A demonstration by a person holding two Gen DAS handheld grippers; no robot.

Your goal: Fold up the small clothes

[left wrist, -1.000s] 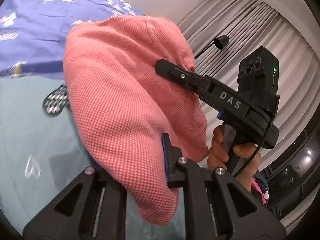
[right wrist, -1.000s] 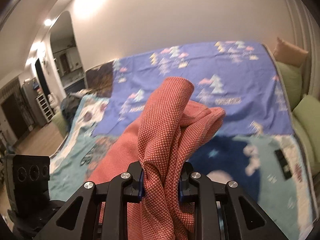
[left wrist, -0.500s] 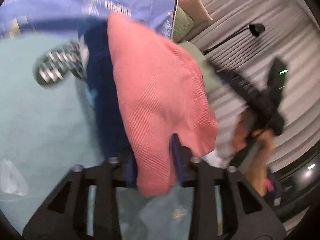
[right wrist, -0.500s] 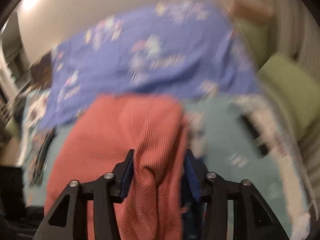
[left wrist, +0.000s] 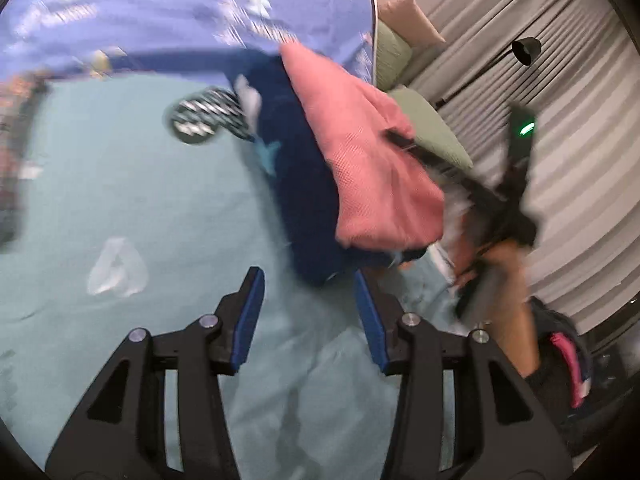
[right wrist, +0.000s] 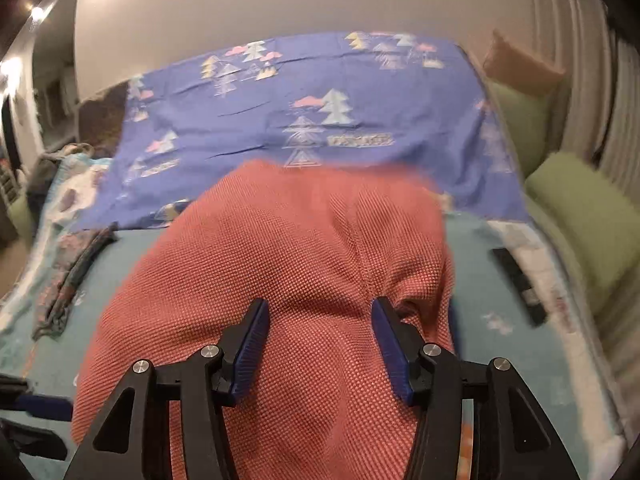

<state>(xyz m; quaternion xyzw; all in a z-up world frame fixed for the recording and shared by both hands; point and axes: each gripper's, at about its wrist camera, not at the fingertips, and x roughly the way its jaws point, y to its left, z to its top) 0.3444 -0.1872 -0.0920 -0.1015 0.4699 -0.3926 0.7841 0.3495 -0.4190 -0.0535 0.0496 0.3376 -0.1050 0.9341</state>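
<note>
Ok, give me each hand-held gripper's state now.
Left hand-held gripper: opening, empty; pink garment lies ahead.
Right hand-held gripper: open, garment between jaws, unpressed.

A purple tree-print sheet [right wrist: 304,100] meets green cushions [right wrist: 588,208] beside grey curtains [left wrist: 592,128].

Left hand-held gripper [left wrist: 308,296] tilted downward, jaws opening, nothing between, right hand-held gripper [right wrist: 320,328] likewise tilted, jaws apart

Ahead of left claw [left wrist: 309,282]: bare teal bed cover [left wrist: 120,184], open room to the left.
Right of left claw: pink knit garment [left wrist: 360,160] over a navy cloth [left wrist: 304,184], the other claw and hand [left wrist: 492,264] close behind.
Under right claw [right wrist: 320,320]: the garment fills the gap.
Right side: black remote [right wrist: 518,280], green cushions [right wrist: 592,216].
Left edge: crumpled patterned cloth [right wrist: 68,280].
</note>
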